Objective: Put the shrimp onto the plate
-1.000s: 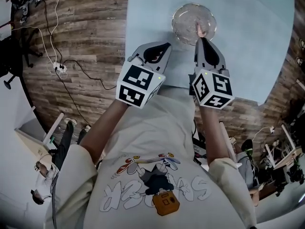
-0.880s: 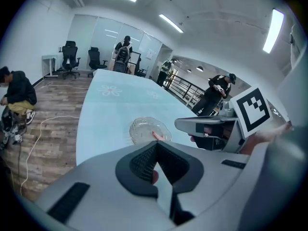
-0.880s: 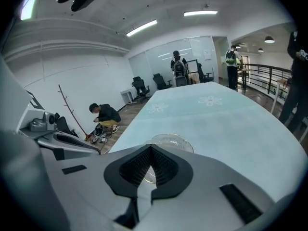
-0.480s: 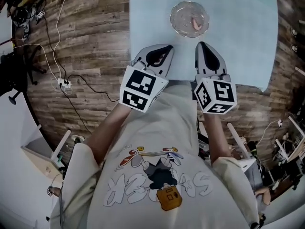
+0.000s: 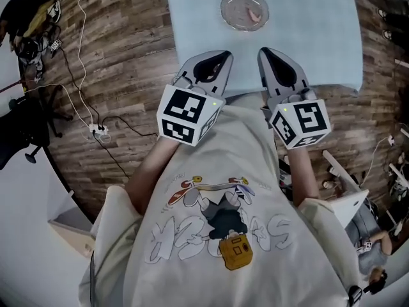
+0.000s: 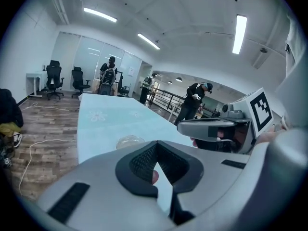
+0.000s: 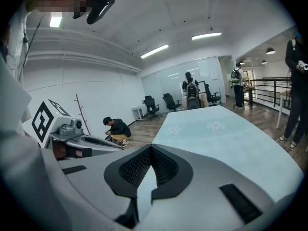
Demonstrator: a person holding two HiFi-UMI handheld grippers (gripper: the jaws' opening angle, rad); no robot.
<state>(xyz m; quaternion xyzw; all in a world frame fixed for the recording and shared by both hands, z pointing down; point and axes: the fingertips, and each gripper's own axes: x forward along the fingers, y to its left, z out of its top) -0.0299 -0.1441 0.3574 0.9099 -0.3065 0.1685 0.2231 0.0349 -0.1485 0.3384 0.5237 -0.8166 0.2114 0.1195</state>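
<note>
A pink shrimp [image 5: 252,15] lies in the clear glass plate [image 5: 234,18] at the far middle of the pale blue table [image 5: 313,37]. Both grippers hang side by side over the table's near edge, close to my chest and well short of the plate. My left gripper [image 5: 225,56] is shut with nothing held. My right gripper [image 5: 264,50] is shut too, also with nothing in it. From the left gripper view the plate [image 6: 129,141] shows just beyond the closed jaws [image 6: 156,144]. A small pinkish bit shows through their gap; what it is I cannot tell.
Wooden floor lies left of the table, with white cables and a power strip [image 5: 97,131]. People stand at the room's far end [image 6: 192,97], office chairs [image 6: 54,78] line the wall, and a person [image 7: 115,128] crouches on the floor left of the table.
One second ago my right gripper reached over the plate with the shrimp at its tip. It let the shrimp go into the plate and drew back; both grippers now sit nearer my body.
</note>
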